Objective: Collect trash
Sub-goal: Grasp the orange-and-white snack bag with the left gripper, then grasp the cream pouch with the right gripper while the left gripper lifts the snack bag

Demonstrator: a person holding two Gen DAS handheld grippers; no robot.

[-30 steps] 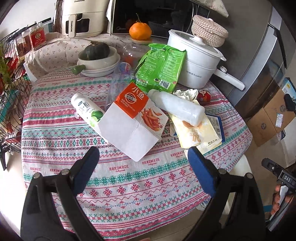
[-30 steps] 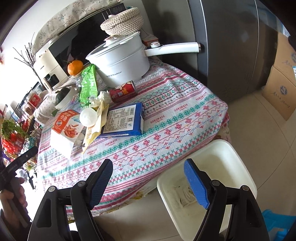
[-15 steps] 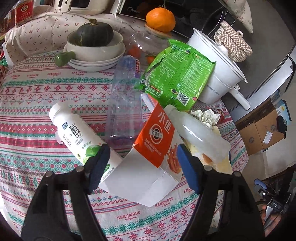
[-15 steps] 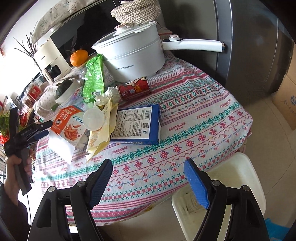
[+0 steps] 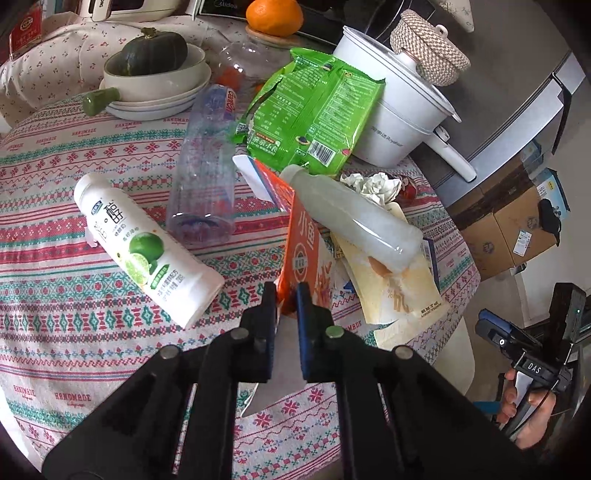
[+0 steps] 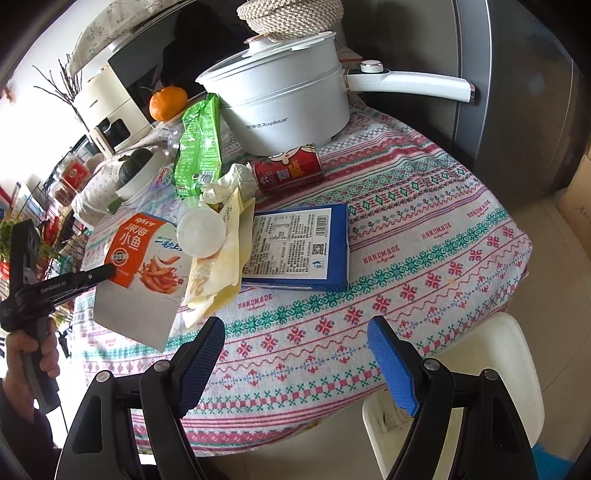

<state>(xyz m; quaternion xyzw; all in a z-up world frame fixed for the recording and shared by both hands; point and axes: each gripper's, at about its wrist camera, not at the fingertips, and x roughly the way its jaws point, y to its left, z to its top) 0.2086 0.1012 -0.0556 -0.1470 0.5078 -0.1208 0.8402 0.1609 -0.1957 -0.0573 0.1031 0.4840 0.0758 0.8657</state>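
Two tools work over a round desk (image 6: 424, 206) covered in a patterned cloth and littered with trash. The left tool (image 5: 286, 301) has its fingers pinched nearly together on the edge of an orange and white snack box (image 5: 301, 251), which stands tilted on edge in the left wrist view; from the right wrist view the same box (image 6: 144, 266) shows its printed face, with the left tool's tip pressed against its orange corner. The right tool (image 6: 295, 362) hangs with its blue-padded fingers spread wide, holding nothing, above the near edge of the desk and a white bin (image 6: 491, 373) that sits on the floor just beside the desk.

Just left of the box lies a white drink bottle with a lime label (image 5: 144, 251) on its side, and behind it a clear plastic bottle (image 5: 207, 166), also lying down. A frosted white bottle (image 5: 354, 218) rests across a yellow wrapper (image 5: 399, 291), touching the box. A green snack bag (image 5: 314, 114) leans against a white pot (image 5: 402, 122). Crumpled paper (image 5: 369, 184) sits beside a red can (image 6: 288, 170), and a blue box (image 6: 299, 247) lies flat just right of the yellow wrapper. Farther back stand a bowl with a dark green squash (image 5: 155, 51) and an orange (image 5: 273, 14).
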